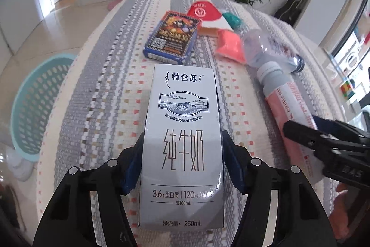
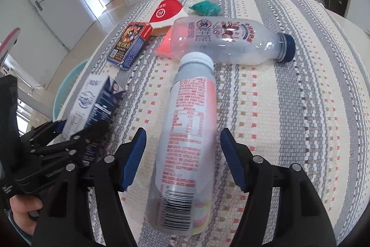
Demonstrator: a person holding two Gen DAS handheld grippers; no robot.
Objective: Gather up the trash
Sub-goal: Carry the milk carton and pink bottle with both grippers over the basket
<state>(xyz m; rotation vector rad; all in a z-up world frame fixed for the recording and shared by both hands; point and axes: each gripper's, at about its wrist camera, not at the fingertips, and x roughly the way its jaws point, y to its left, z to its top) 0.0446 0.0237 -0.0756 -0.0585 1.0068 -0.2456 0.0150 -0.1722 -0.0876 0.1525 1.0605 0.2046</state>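
Both grippers point steeply downward. The left gripper (image 1: 182, 162) has its blue-padded jaws closed against a carton's sides. The right gripper (image 2: 182, 160) holds its jaws apart, pads clear of the bottle between them. A hand (image 2: 23, 212) grips the left tool's handle.

Both claws (image 1: 182, 161) blk w/ blue pads (image 2: 135, 161), silver screws.
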